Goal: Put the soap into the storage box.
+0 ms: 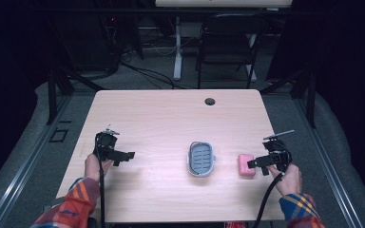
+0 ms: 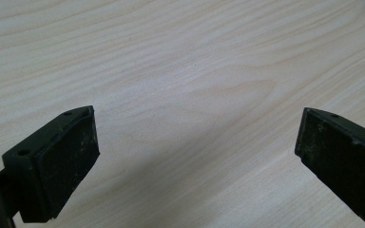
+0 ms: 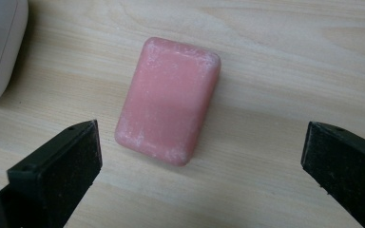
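- High view: the pale wooden surface (image 1: 171, 118) carries a pink soap bar (image 1: 246, 165) and a grey soap dish (image 1: 201, 158) with a slotted insert. The dish sits near the middle of the surface, toward the near edge; the soap lies just beside it at its 3 o'clock, apart from it. The right tongs (image 1: 254, 163) hover at the soap's right end, held by a hand in a plaid sleeve coming in from about 5 o'clock. The left tongs (image 1: 129, 156) are well apart from the dish, at its 9 o'clock, pointing toward it over bare wood. A round cable hole (image 1: 210, 101) sits at the far edge, toward 12 o'clock of the dish. A dark folding chair (image 1: 228, 42) stands on the floor beyond the surface.
- Left gripper view: the left tongs (image 2: 195, 142) stand wide apart, their black pads at 8 and 4 o'clock, with nothing but wood grain between them.
- Right gripper view: the right tongs (image 3: 202, 152) also stand wide apart and hold nothing. The soap bar (image 3: 168, 100) lies flat between and just ahead of the jaws, toward 12 o'clock, tilted slightly, its edges dusted white. A corner of the soap dish (image 3: 0, 42) shows at 10 o'clock, clear of the soap.
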The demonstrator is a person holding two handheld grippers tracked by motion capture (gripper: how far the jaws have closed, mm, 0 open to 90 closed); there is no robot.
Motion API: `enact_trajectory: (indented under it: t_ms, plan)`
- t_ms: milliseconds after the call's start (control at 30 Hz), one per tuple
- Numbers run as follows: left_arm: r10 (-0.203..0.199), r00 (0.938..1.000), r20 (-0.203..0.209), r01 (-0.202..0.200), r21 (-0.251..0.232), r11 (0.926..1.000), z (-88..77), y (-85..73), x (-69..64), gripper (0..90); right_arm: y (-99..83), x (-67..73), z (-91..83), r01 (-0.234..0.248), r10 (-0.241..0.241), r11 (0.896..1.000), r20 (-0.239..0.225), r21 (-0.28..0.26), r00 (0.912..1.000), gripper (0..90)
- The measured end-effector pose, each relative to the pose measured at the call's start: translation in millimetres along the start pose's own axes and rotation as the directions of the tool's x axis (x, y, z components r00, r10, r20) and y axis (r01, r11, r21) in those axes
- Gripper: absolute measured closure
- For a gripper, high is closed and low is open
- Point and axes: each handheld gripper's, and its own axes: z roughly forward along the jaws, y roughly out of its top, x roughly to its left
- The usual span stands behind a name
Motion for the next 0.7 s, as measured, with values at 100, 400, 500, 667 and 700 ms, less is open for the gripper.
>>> enact_trajectory:
  t_ms: [100, 400, 500, 667, 700]
  plan:
    - [-0.005, 1.0, 0.002, 0.005, 0.001, 1.0, 0.4, -0.2, 0.2, 0.7, 3.0, 3.9, 1.4, 0.01, -0.01, 1.0, 0.002, 0.008, 0.9999, 0.0]
    - [-0.004, 1.0, 0.002, 0.004, 0.005, 1.0, 2.1, -0.1, 0.1, 0.7, 14.5, 13.4, 14.2, 0.003, -0.004, 1.0, 0.025, 0.027, 0.9997, 0.0]
    - [-0.005, 1.0, 0.006, 0.005, 0.006, 1.0, 2.5, -0.2, 0.3, 0.7, 17.8, 16.6, 19.1, 0.008, -0.009, 0.999, 0.03, 0.046, 0.9995, 0.0]
    - [-0.003, 1.0, 0.008, 0.003, 0.008, 1.0, 2.7, -0.2, 0.5, 0.7, 23.8, 24.1, 27.6, 0.014, -0.018, 0.998, 0.052, 0.06, 0.9985, 0.0]
    - [-0.003, 1.0, 0.008, 0.003, 0.008, 1.0, 2.7, -0.2, 0.5, 0.8, 24.6, 24.3, 28.0, 0.018, -0.021, 0.998, 0.056, 0.062, 0.9982, 0.0]
